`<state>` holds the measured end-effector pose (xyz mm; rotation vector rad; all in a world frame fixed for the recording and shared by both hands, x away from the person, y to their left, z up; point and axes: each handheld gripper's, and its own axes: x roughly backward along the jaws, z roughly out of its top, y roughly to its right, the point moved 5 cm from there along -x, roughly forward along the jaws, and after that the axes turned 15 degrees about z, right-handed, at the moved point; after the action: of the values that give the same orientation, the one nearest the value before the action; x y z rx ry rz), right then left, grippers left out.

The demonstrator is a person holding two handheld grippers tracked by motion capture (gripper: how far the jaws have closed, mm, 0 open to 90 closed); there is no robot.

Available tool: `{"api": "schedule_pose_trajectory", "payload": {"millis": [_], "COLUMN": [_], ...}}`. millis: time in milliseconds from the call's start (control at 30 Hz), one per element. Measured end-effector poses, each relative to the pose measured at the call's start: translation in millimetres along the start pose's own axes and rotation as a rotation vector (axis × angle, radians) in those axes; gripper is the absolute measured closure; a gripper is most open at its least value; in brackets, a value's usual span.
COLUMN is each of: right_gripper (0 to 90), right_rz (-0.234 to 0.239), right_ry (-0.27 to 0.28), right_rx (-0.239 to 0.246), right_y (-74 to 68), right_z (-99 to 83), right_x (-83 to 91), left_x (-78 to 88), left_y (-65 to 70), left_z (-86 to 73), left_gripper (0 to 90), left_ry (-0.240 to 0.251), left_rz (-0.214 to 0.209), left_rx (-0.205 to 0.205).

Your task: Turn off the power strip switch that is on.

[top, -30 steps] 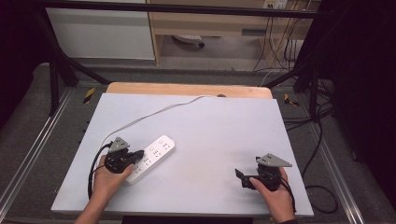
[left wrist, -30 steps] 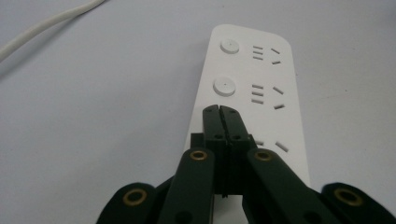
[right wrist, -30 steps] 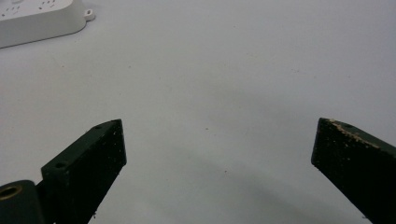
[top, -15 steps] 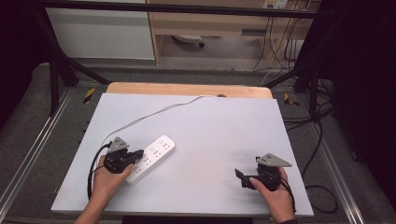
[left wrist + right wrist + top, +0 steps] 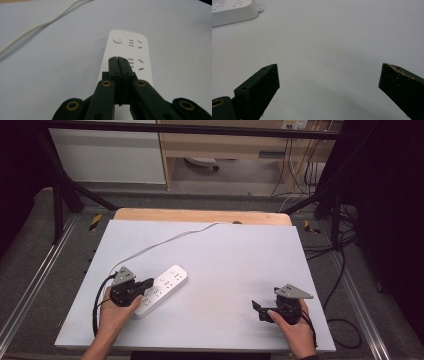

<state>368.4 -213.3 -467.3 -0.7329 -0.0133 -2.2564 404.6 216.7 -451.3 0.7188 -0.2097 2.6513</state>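
White table (image 5: 225, 270), power strip (image 5: 161, 289) under closed left tool (image 5: 148, 284) tips

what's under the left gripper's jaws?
The white power strip lies under the shut left gripper, on the grey table. The jaws cover part of its near sockets; contact can't be told.

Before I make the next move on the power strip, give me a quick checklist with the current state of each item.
1. Left gripper shut, tips together over the power strip: ok.
2. Left tips actually pressing on the strip: cannot tell.
3. Right gripper open with nothing between its jaws: ok.
4. Right gripper apart from the strip, bare table between them: ok.
5. Strip lying flat, sockets up, round button at its far end unobstructed: ok.
6. Cord slack, running to the table's far edge, clear of both grippers: ok.
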Motion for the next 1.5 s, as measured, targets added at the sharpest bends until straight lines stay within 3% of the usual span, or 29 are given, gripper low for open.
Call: {"api": "schedule_pose_trajectory", "payload": {"millis": [167,300,600,867,1067,1167,1500], "right_gripper": [3.7,3.7,3.7,3.7,3.6,3.5,3.4], "right_rz": [0.002,0.001,-0.001,0.002,0.002,0.002,-0.001], "right_ry": [0.001,-0.004,-0.002,-0.003,-0.004,0.0,0.0], "right_rx": [-0.001,0.002,0.001,0.004,0.002,0.002,0.004], "right_y": [-0.2,0.1,0.2,0.1,0.2,0.0,0.2], "right_z": [0.0,-0.3,-0.5,-0.2,-0.5,-0.1,0.0], "right_x": [-0.2,-0.2,-0.2,-0.2,0.0,-0.1,0.7], "left_x": [2.2,3.3,6.2,5.9,5.1,7.1,20.9], "left_y": [0.6,2.4,2.8,5.8,8.2,10.1,13.6], "left_z": [3.4,5.0,10.5,11.7,13.6,15.5,19.8], "left_gripper": [89.9,82.8,52.8,33.6,10.0,5.8,5.6], "left_ry": [0.042,0.058,0.1,0.103,0.099,0.104,0.143], "left_rz": [-0.015,-0.023,-0.015,-0.018,0.016,0.002,-0.019], "left_rx": [0.009,0.016,0.045,0.056,0.066,0.078,0.069]}}
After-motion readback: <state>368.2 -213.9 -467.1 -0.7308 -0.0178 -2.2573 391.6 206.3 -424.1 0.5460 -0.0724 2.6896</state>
